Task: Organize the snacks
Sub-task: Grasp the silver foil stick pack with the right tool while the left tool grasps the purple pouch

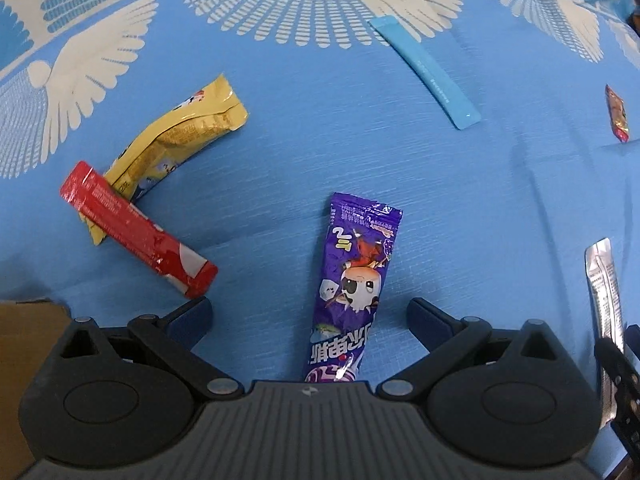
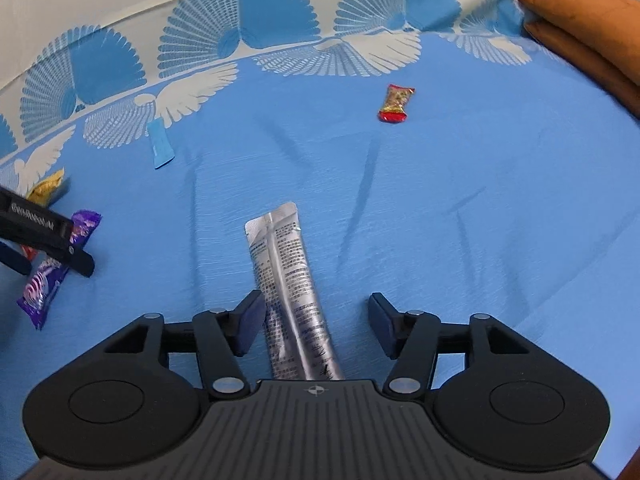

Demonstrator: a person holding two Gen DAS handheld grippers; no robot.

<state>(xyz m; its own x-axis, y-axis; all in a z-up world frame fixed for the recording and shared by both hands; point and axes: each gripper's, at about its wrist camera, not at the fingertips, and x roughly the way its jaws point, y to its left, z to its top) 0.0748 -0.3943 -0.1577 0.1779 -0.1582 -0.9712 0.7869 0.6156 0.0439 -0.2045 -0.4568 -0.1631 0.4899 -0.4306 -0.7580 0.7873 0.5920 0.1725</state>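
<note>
- The purple snack packet (image 1: 352, 288) lies flat on the blue cloth (image 1: 360, 152), lengthwise between the wide-spread jaws of the left gripper (image 1: 310, 312); neither pad touches it, and its near end is hidden under the gripper body.
- The silver packet (image 2: 288, 288) lies flat between the parted jaws of the right gripper (image 2: 316, 320). The left pad sits just beside its edge, possibly brushing it; the right pad stands clear. It is not gripped, and its near end is hidden by the gripper body.
- To the left of the purple packet, a red packet (image 1: 136, 228) lies across the lower end of a yellow packet (image 1: 176, 140), covering part of it.
- A light blue stick packet (image 1: 426, 70) lies farther off, apart from the rest.
- A small red-and-gold candy (image 2: 396, 104) lies alone, well apart from the others.
- A brown cardboard edge (image 1: 24, 344) shows at the lower left of the left wrist view, cut off by the frame; whether it is a box, and what it holds, cannot be told.
- An orange cushion (image 2: 592, 28) sits at the cloth's far right corner, partly cut off.
</note>
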